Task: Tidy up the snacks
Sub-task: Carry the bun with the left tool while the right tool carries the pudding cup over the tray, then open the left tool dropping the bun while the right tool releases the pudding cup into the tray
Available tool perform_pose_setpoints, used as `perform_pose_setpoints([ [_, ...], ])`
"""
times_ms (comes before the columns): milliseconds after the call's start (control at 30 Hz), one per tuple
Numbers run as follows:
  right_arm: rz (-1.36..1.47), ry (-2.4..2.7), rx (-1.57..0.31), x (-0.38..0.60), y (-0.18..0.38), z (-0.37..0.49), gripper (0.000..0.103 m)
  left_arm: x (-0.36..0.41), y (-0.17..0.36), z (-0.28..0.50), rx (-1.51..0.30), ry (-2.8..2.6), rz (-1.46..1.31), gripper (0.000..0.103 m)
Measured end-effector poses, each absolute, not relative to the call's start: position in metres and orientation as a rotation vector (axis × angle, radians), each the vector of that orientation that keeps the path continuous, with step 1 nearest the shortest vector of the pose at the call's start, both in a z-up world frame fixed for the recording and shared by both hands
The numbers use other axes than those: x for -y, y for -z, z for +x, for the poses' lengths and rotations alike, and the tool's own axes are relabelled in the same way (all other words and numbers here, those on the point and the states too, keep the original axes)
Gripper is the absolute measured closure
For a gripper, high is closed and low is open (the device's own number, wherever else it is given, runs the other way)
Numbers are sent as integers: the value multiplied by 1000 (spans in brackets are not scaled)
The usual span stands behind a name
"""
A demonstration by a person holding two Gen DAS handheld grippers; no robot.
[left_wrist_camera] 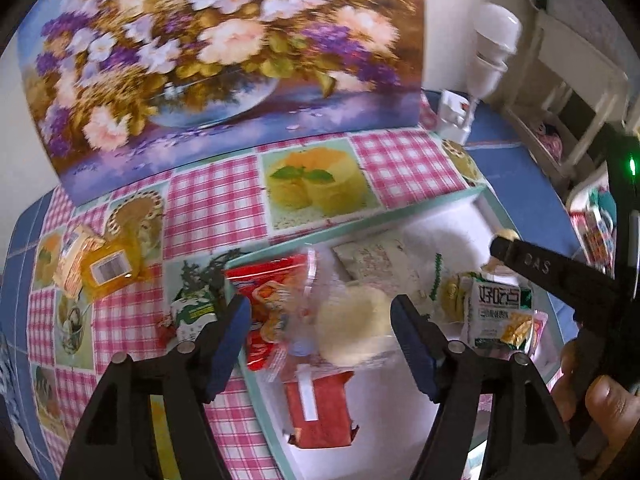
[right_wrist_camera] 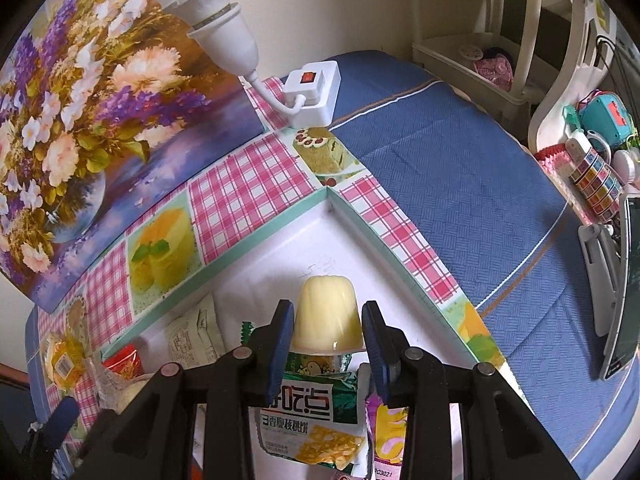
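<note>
right gripper (right_wrist_camera: 327, 326) holds one yellow jelly cup (right_wrist_camera: 326, 312) over the box (right_wrist_camera: 256, 216); left gripper (left_wrist_camera: 320, 340) gapes wide over two red packets (left_wrist_camera: 272, 304), one green packet (left_wrist_camera: 500, 312).

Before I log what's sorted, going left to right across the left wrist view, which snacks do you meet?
Orange packet with a barcode on the tablecloth → small green-and-white packet → red snack bag in the box → pale pudding cup → green-and-white cracker packet.

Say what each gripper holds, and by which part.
The right gripper clamps a pale yellow jelly cup by its lower sides, near the rim. The left gripper is open, holding nothing.
</note>
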State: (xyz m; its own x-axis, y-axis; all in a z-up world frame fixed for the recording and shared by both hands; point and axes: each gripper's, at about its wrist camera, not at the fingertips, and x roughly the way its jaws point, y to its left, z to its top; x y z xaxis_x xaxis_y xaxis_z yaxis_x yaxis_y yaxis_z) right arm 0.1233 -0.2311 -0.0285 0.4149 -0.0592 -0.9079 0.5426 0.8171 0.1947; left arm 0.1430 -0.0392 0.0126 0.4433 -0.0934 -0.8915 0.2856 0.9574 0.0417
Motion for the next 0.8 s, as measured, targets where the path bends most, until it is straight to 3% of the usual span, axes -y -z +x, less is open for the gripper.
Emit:
perform_pose_setpoints([
  [100,500,398,-1102,230,29,125,63,25,-15,148,-1100,193,139,30],
  [200,486,397,-1110,226,28,126,44,10,-12,152,-1120,142,82,29],
  [300,472,392,-1116,223,27,127,41,-8,-9,154,-1139,83,19,29],
  [400,467,386,-1124,220,27,127,29,-22,-8,155,-1145,38,-28,28],
  [433,467,385,-1125,218,27,126,25,-27,-8,155,-1143,21,-41,27],
  [500,464,378,-1128,215,26,126,20,-35,-9,157,-1141,-5,-57,8],
  [667,441,364,-1131,204,23,125,2,-52,-15,157,-1122,-57,-95,8],
  [800,422,342,-1143,193,23,125,0,-60,-17,157,-1107,-100,-91,8],
])
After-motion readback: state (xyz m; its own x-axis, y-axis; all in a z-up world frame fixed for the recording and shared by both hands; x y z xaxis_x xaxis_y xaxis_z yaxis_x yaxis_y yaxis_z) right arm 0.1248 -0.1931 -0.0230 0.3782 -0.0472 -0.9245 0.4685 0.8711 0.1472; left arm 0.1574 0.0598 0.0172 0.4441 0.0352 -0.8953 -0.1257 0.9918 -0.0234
